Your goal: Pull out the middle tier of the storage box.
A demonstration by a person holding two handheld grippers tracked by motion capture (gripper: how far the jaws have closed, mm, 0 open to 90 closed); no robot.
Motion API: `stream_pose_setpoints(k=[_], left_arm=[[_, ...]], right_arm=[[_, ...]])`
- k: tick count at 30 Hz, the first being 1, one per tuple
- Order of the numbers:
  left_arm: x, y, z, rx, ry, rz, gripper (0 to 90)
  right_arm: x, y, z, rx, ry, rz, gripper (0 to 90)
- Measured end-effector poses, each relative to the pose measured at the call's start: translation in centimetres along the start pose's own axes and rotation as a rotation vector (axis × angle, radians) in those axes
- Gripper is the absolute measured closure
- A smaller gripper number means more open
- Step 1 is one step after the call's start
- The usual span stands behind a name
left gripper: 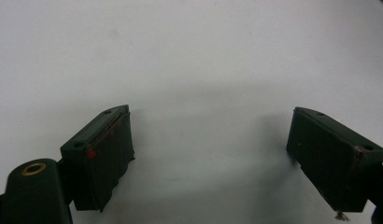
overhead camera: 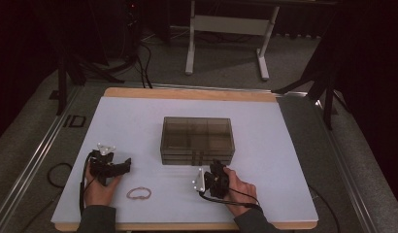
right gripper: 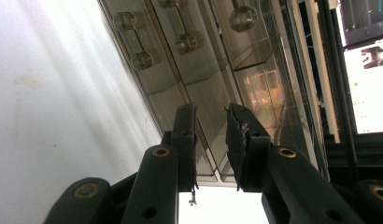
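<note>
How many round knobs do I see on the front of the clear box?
3. In the right gripper view, the knobs sit on the clear box front; further ones may be hidden.

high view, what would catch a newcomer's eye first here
The smoky clear drawer box in the middle of the white table mat stands out first. The right tool sits at the box's front right corner, jaws nearly closed with nothing visibly between them. The left tool rests at the near left with jaws wide open, and a small pinkish loop lies near the front edge between the two hands.
</note>
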State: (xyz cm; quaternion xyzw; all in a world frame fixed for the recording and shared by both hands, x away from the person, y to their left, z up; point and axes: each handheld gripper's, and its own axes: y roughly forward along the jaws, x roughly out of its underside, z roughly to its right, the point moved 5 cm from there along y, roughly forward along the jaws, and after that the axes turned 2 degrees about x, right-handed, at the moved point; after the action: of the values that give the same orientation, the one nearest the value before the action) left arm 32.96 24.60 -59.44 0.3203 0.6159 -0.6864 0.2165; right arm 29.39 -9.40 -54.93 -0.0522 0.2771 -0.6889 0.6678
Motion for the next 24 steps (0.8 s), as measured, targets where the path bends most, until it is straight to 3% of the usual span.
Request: stream_pose_setpoints(k=[24], left_arm=[[0.0,0.0,0.0,0.000,0.000,0.000,14.7]], right_arm=[[-1.3,0.0,-0.5,0.034,-0.077,0.020,73.4]])
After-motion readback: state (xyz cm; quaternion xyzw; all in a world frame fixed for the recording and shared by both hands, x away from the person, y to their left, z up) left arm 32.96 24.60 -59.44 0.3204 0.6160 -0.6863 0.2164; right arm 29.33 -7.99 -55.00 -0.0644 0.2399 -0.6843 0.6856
